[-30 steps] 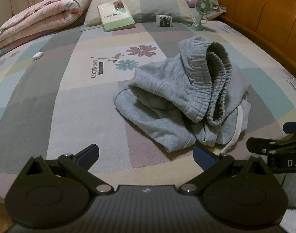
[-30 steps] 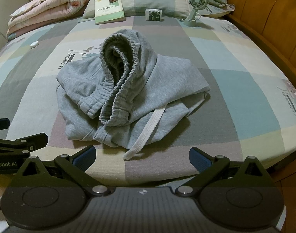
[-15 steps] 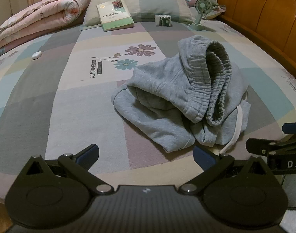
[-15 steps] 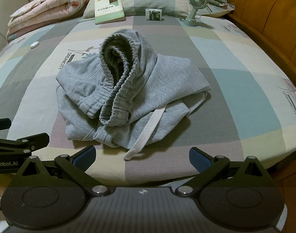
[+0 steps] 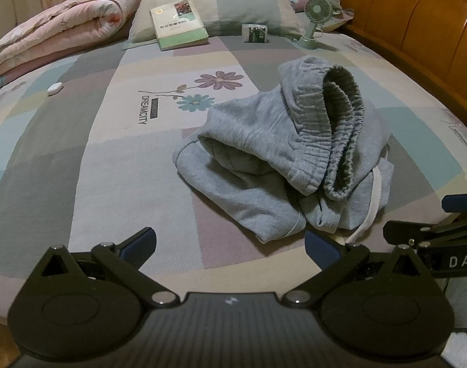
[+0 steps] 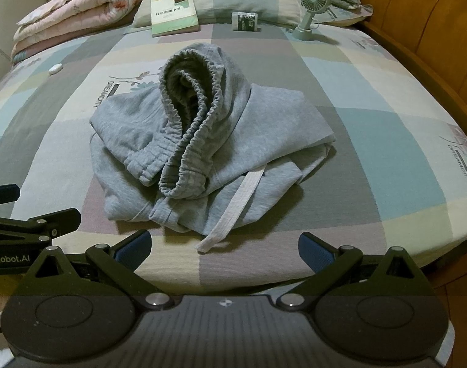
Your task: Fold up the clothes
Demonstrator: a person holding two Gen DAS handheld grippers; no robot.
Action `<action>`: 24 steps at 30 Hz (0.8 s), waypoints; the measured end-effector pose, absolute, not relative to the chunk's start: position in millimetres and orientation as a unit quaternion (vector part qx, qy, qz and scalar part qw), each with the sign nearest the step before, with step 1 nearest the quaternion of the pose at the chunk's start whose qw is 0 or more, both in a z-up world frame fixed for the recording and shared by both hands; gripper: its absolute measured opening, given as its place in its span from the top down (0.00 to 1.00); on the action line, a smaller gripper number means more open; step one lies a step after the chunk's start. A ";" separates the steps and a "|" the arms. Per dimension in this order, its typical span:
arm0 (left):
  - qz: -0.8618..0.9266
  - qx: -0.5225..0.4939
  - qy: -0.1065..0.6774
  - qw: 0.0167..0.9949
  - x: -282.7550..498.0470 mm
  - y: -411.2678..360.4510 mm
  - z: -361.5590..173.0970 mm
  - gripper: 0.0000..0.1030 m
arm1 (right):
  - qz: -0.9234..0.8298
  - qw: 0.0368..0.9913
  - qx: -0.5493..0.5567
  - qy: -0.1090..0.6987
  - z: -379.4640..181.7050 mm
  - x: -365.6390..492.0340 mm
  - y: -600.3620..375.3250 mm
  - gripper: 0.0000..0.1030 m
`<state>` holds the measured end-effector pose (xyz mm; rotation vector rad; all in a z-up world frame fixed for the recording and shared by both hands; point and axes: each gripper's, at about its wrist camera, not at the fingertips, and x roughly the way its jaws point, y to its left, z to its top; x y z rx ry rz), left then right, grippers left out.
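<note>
A pair of grey sweatpants (image 5: 282, 153) (image 6: 202, 141) lies crumpled in a heap on the bed, its elastic waistband standing up on top and a white drawstring (image 6: 230, 214) trailing toward the near edge. My left gripper (image 5: 230, 245) is open at the bed's front edge, just left of the heap, holding nothing. My right gripper (image 6: 224, 248) is open too, directly in front of the drawstring's end, not touching it. Each gripper shows at the side of the other's view.
The patchwork bedsheet (image 5: 80, 168) stretches bare to the left. At the head lie a pillow (image 5: 248, 3), a book (image 5: 178, 21), a small box (image 5: 255, 33), a green desk fan (image 5: 313, 21), a rolled pink quilt (image 5: 64, 30) and a small white object (image 5: 55, 88). A wooden bed frame (image 6: 423, 36) runs along the right.
Both views have crept very slightly; the sweatpants and both open grippers stand as before.
</note>
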<state>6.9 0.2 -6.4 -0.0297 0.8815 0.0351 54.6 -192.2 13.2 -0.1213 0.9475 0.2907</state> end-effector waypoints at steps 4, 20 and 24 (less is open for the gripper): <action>0.013 -0.018 0.427 0.904 9.2 0.6 -8.4 0.01 | 0.141 0.878 -0.057 0.453 13.4 55.2 -191.8 0.00; 0.011 -0.020 0.427 0.904 21.0 3.1 -19.7 0.01 | 0.141 0.875 -0.054 0.460 6.7 63.9 -189.5 0.00; 0.005 -0.018 0.431 0.902 28.5 3.6 -24.5 0.01 | 0.136 0.876 -0.052 0.459 5.7 68.5 -189.9 0.00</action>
